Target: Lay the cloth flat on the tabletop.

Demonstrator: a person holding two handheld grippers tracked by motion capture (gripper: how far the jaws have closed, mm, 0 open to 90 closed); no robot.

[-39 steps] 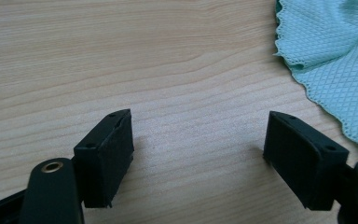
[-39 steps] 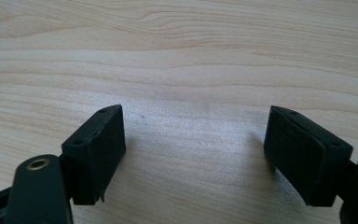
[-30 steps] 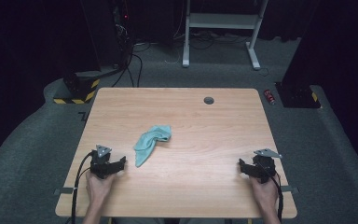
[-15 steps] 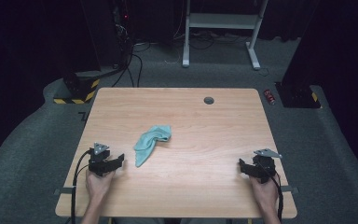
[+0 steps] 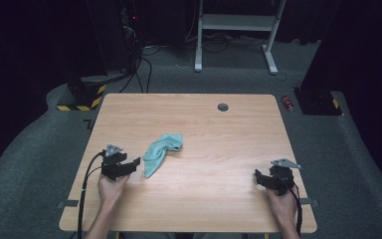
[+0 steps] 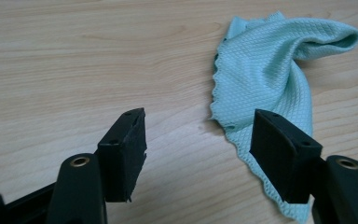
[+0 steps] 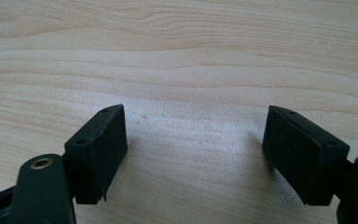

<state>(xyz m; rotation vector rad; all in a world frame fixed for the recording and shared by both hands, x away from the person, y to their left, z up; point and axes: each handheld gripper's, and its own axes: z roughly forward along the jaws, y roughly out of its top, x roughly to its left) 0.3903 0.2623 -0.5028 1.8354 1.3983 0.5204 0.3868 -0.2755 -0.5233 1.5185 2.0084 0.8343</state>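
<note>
A crumpled light-teal cloth lies on the wooden table, left of its middle. My left gripper sits just left of the cloth's near end, pointing at it. Its jaws have just been closing a little and stand open. In the left gripper view the cloth lies ahead and to the right, its lower edge passing behind the right jaw, with bare wood between the pads. My right gripper rests near the table's front right corner, open over bare wood.
A small dark round grommet sits near the table's far edge. Beyond the table are grey carpet, cables, a white desk frame and a yellow-black striped base. A red can lies on the floor at the right.
My left gripper has moved up the table and right, closer to the cloth's near end. The right gripper has stayed in place.
</note>
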